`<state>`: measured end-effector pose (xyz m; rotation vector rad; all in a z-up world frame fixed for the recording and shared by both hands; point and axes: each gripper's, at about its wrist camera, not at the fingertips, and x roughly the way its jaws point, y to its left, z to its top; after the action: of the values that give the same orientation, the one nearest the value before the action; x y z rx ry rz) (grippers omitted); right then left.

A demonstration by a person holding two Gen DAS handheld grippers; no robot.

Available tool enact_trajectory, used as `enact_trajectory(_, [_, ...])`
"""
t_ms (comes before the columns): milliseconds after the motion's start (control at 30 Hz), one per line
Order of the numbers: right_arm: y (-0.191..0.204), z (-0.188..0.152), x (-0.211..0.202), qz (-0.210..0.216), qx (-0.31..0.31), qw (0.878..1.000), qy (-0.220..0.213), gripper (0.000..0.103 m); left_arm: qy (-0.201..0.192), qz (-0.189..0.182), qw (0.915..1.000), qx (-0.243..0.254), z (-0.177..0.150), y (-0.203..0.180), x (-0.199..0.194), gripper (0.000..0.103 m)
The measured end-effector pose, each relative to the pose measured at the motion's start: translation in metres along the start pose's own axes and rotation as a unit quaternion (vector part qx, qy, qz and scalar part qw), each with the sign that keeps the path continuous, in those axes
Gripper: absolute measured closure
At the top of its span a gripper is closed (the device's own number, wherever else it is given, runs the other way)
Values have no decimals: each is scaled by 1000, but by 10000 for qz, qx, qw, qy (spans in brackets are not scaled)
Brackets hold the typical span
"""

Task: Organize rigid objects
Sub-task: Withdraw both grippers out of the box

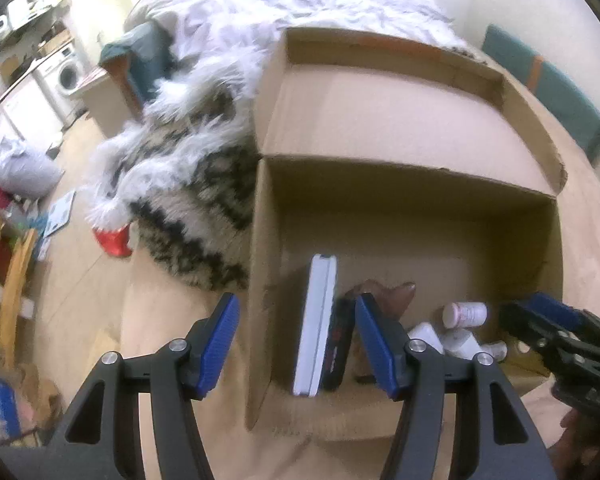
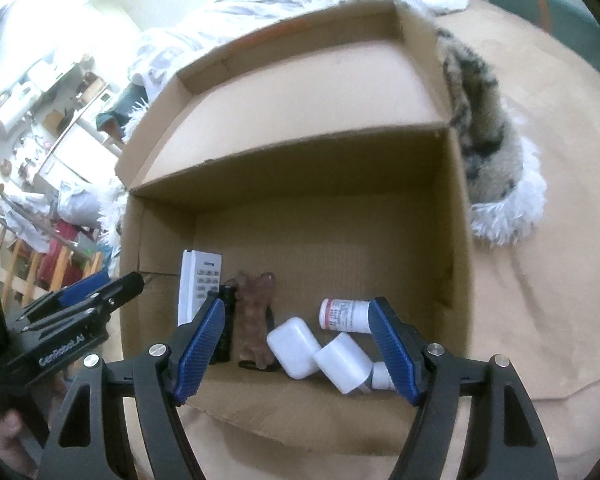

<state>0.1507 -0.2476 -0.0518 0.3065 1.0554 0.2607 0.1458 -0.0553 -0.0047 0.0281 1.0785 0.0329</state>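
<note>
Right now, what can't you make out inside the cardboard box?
- Pill bottle label: right wrist view, too blurred to read.
- Small white piece: right wrist view, half hidden by a blue finger.
- Black item: left wrist view, covered by the upright white remote.

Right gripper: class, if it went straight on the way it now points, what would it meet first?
Probably the white rounded case and white bottle lying on the box floor between the open right gripper fingers; depth is uncertain.

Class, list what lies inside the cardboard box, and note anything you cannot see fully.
Inside the cardboard box: a white remote, a black object, a brown bone-shaped item, a white case, a pill bottle, and a white bottle. A dark item under the bone and a small white piece behind the right gripper are mostly covered.
</note>
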Motion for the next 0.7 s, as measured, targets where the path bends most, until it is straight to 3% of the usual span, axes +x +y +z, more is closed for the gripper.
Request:
enact_trajectory(233, [4,-18,-30,-21,-33,9997,-245,25,21,2,10000,39,-16,5,-24,46])
enact_trajectory(700, [1,-80,-38,119,430,9989,137,25,394,-108,9991,-74,-82,18,-34,46])
